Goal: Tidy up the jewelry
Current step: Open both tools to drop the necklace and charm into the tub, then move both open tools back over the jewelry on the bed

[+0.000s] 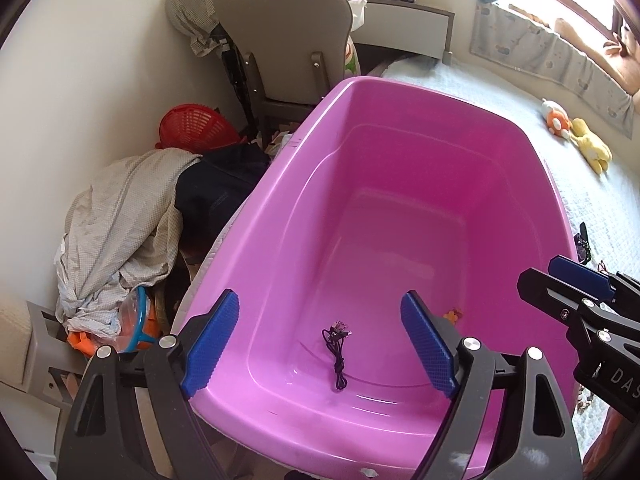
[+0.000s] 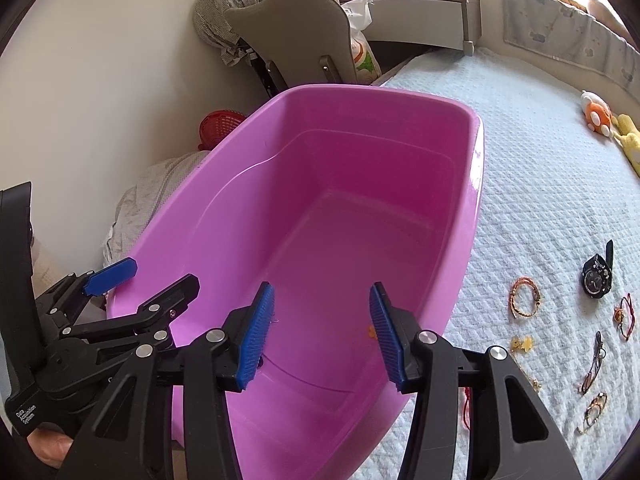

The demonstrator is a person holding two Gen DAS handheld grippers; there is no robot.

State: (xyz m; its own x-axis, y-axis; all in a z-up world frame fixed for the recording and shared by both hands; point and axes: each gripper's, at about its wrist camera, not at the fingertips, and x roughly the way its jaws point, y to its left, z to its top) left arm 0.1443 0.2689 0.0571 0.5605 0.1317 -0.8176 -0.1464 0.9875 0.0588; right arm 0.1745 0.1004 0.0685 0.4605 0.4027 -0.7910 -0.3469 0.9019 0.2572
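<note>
A pink plastic tub (image 1: 280, 208) (image 2: 476, 184) stands on the bed's left edge. On its bottom lie a dark cord necklace (image 1: 338, 354) and a small orange piece (image 1: 454, 314) (image 2: 373, 332). My left gripper (image 1: 320, 298) (image 2: 154, 276) hangs open over the tub's near end, above the necklace and not touching it. My right gripper (image 2: 322, 288) (image 1: 576, 284) is beside it, open and holding nothing. To the right, on the bedcover, lie a black watch (image 2: 597, 276), an orange-yellow bracelet (image 2: 524, 296), a red cord bracelet (image 2: 624, 316), a yellow charm (image 2: 522, 345) and several more bracelets (image 2: 594, 368).
The white quilted bedcover (image 2: 520, 184) stretches to the right of the tub, with plush toys (image 1: 576, 136) at its far side. Left of the tub are a pile of clothes (image 1: 120, 224), a red basket (image 1: 196, 128) and a grey chair (image 1: 284, 40) against the wall.
</note>
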